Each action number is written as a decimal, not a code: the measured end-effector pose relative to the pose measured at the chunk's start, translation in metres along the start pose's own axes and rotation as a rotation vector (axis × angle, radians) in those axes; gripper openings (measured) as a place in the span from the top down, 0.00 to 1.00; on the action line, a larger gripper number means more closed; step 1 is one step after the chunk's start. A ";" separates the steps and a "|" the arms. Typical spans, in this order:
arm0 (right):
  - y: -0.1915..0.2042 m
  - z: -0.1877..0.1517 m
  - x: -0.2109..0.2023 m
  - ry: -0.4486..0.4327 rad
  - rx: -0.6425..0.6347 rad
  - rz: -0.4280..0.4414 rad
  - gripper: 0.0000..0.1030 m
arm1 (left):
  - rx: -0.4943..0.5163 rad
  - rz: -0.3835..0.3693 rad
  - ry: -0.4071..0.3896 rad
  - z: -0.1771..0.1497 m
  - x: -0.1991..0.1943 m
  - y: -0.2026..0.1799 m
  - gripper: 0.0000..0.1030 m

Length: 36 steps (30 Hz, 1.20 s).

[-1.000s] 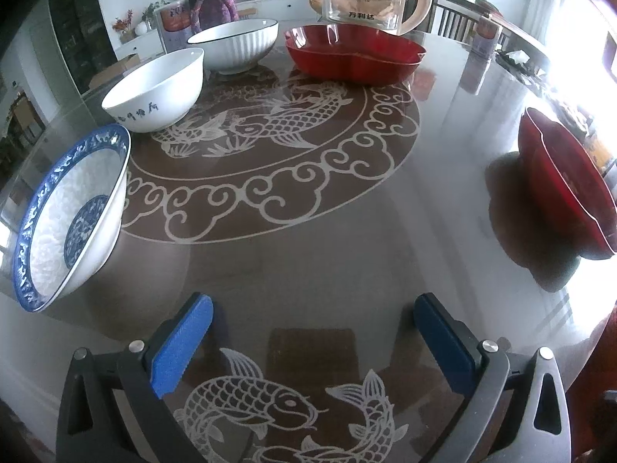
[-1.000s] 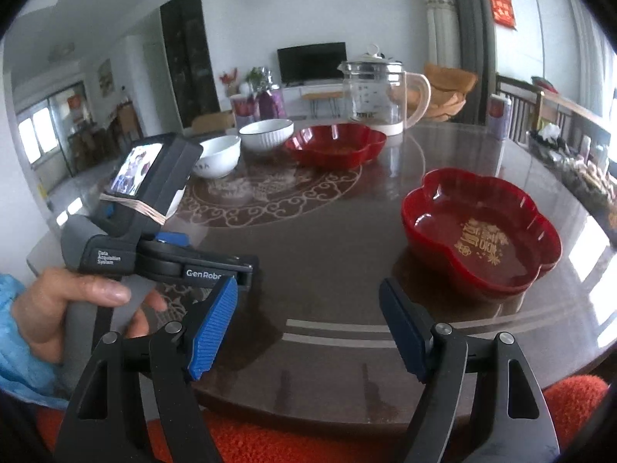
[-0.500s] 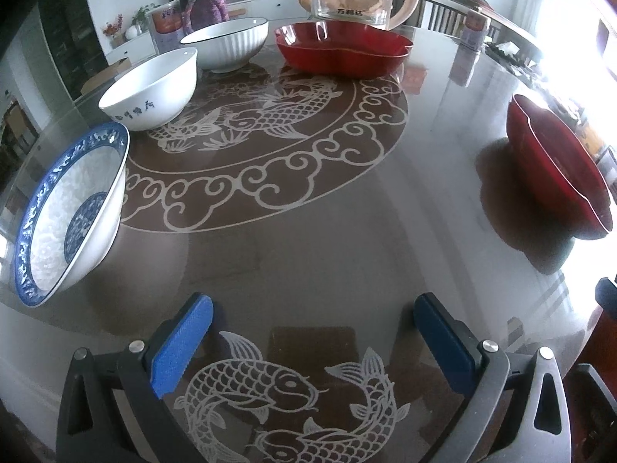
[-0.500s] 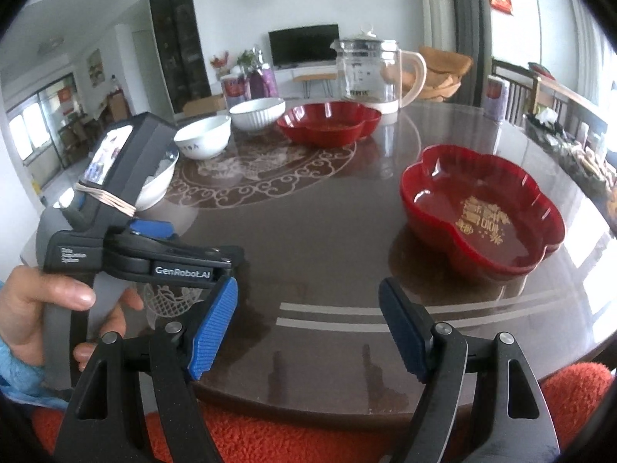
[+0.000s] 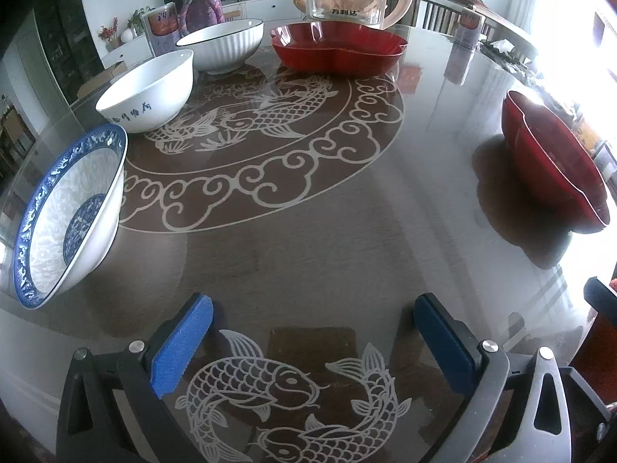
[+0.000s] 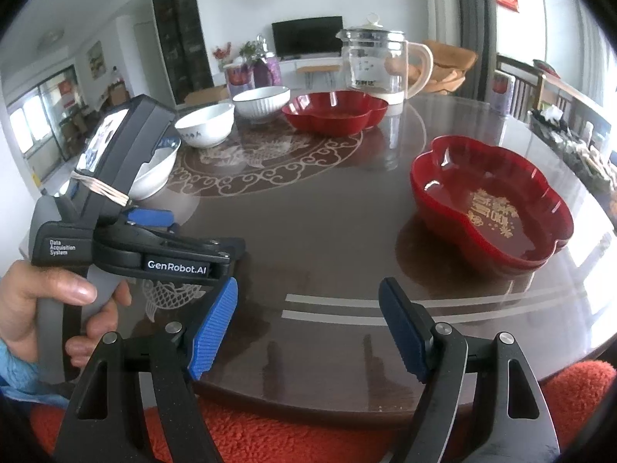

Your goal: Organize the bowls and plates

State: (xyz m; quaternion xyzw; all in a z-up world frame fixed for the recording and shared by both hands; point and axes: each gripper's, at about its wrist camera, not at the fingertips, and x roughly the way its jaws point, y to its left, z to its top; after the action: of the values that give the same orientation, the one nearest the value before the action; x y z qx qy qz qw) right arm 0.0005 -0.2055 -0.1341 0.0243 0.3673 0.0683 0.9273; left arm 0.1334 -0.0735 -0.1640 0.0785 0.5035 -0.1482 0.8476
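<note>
Currently both claws are spread and empty: left gripper (image 5: pixel 312 332) faces the blue-patterned bowl (image 5: pixel 69 212) at 9 o'clock; right gripper (image 6: pixel 308 328) faces the red dish (image 6: pixel 489 200) (flower-shaped) at 1 o'clock.

- I see a dark brown table (image 5: pixel 308 254) carrying a pale ring of curls around carp drawings.
- Left of that ring, a bowl (image 5: pixel 69 212) is white with a blue patterned rim and blue centre.
- Beyond it, a plain white bowl (image 5: pixel 148 90) bears dark blue characters.
- A ribbed white bowl (image 5: pixel 223 48) has a dark rim.
- Right of the ring, a red dish (image 6: pixel 489 200) shows gold lettering inside.
- My gripper pads (image 5: pixel 181 347) are blue.
</note>
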 end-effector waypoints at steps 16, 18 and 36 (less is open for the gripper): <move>-0.027 0.007 -0.009 -0.061 0.114 -0.027 0.24 | -0.085 -0.134 -0.133 0.084 -0.039 0.026 0.00; -0.035 0.012 -0.007 -0.048 0.154 -0.027 0.24 | -0.113 -0.148 -0.130 0.111 -0.036 0.034 0.00; -0.161 0.256 0.171 0.193 0.338 0.014 0.23 | -0.235 -0.065 0.013 0.234 0.076 0.047 0.11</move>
State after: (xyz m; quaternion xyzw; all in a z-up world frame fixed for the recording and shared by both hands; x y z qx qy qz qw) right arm 0.3163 -0.3393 -0.0786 0.1757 0.4608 0.0141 0.8699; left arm 0.3770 -0.1082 -0.1186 -0.0366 0.5253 -0.1152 0.8423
